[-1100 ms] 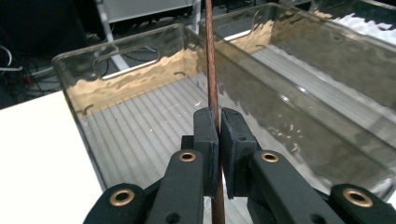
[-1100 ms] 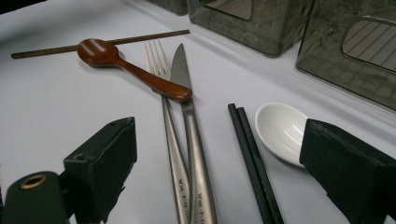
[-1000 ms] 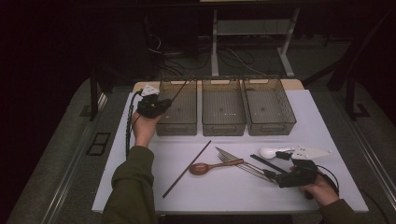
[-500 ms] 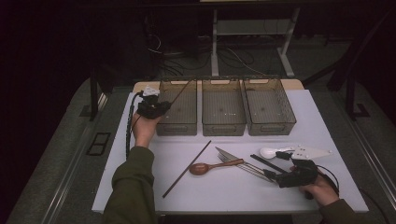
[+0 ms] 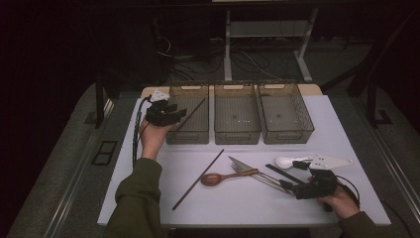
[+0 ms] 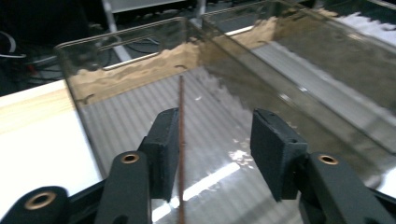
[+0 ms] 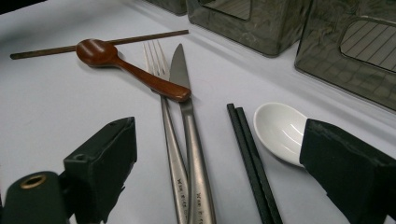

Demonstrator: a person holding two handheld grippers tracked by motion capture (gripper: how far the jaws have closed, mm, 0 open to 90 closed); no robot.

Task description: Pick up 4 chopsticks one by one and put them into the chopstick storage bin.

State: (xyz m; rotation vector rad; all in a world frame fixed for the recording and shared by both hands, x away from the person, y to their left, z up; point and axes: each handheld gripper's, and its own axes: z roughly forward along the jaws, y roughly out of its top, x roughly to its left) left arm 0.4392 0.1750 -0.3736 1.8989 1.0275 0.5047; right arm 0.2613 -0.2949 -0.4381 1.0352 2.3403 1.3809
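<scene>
Over the leftmost bin (image 5: pixel 190 130), a thin brown chopstick (image 6: pixel 181 140) is leaning from the left claw (image 6: pixel 212 149) down toward the bin's ribbed floor. That claw's jaws have just been opening; the stick is lying against the left pad with a clear gap to the other, so it is being let go rather than gripped, apparently to drop it into this bin. Its likely mate, a second brown chopstick (image 5: pixel 198 179), is lying on the white desk (image 5: pixel 247 203) in front of the bins. Beside it are sitting a wooden spoon (image 7: pixel 126 65), a fork (image 7: pixel 163 121), a knife (image 7: pixel 189 121), two black chopsticks (image 7: pixel 250 158) and a white spoon (image 7: pixel 280 130). Above these, the right claw (image 7: pixel 224 177) is hovering wide open, holding nothing, seemingly waiting its turn.
</scene>
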